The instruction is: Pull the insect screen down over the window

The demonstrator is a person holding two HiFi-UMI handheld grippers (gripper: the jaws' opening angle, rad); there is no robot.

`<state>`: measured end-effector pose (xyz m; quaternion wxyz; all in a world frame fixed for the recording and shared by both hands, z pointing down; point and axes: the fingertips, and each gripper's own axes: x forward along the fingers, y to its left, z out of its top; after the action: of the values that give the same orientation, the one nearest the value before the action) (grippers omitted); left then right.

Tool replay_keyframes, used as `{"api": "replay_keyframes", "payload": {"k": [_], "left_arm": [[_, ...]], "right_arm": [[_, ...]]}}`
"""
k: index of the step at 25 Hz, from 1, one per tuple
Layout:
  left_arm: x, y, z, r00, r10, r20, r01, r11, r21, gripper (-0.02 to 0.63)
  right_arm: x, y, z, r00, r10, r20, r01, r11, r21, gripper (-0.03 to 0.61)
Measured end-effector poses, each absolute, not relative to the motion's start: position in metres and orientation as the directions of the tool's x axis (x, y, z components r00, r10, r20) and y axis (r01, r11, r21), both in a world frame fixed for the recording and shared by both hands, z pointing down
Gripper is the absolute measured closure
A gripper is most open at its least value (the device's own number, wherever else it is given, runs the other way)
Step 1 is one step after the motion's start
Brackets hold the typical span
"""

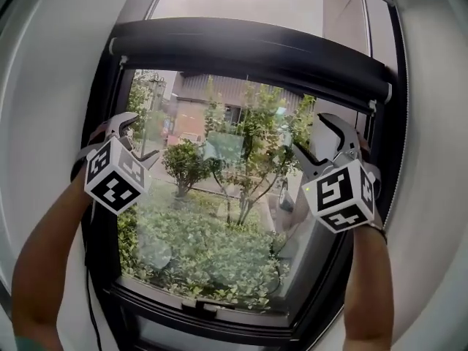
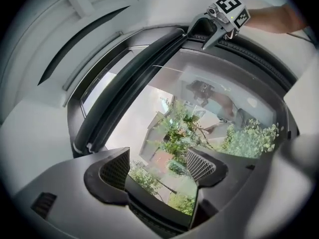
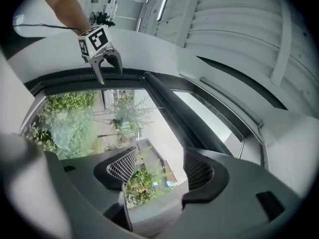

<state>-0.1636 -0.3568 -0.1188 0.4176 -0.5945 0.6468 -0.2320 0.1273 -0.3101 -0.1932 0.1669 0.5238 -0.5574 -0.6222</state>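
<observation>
My left gripper [image 1: 140, 139] and right gripper [image 1: 316, 139] are both raised in front of the window [image 1: 219, 320], one at each side of the opening, angled a little upward. My bare forearms [image 1: 44, 269] reach up from the lower corners of the head view. Each gripper is smooth grey plastic and carries a white cube with black square markers [image 1: 115, 176] behind its curved, hook-like fingers [image 1: 123, 121].

In the gripper views the pads [image 2: 115, 169] are dark with a fine cross-hatched grid. On both grippers the fingers stand spread and released; only glass and greenery show through the gaps. A thin black cable [image 1: 91, 298] hangs down by my left arm.

Beyond the fingers, the window has a dark, matte frame around clear glass [image 1: 219, 218] that carries faint reflections. The insect screen [image 1: 248, 50] shows only as a long, dark, rounded bar with a smooth sheen, lying across the top of the opening above both grippers. Neither gripper touches it. The pale wall around the opening is plain and smooth.

Farthest off, through the glass, leafy green shrubs [image 1: 197, 247] fill the lower part, slender trees rise in the middle, and a house with a grey roof [image 1: 212, 90] stands behind them.
</observation>
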Motion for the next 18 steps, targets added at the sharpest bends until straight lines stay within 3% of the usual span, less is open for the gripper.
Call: {"api": "replay_keyframes", "payload": {"k": [6,18], "left_arm": [[-0.179,-0.351,-0.188,0.040,-0.937,-0.347,-0.547,0.271,-0.793,0.261],[-0.216,-0.367,-0.252,0.013,-0.909,-0.416,-0.410,0.375,-0.831,0.235]], "right_arm": [[0.136,-0.316,-0.249,-0.307,-0.818,-0.487,-0.349,-0.380,0.857,0.285],[0.123,-0.343,-0.256,-0.154,-0.905,-0.397,-0.112,-0.383,0.917,0.285]]}}
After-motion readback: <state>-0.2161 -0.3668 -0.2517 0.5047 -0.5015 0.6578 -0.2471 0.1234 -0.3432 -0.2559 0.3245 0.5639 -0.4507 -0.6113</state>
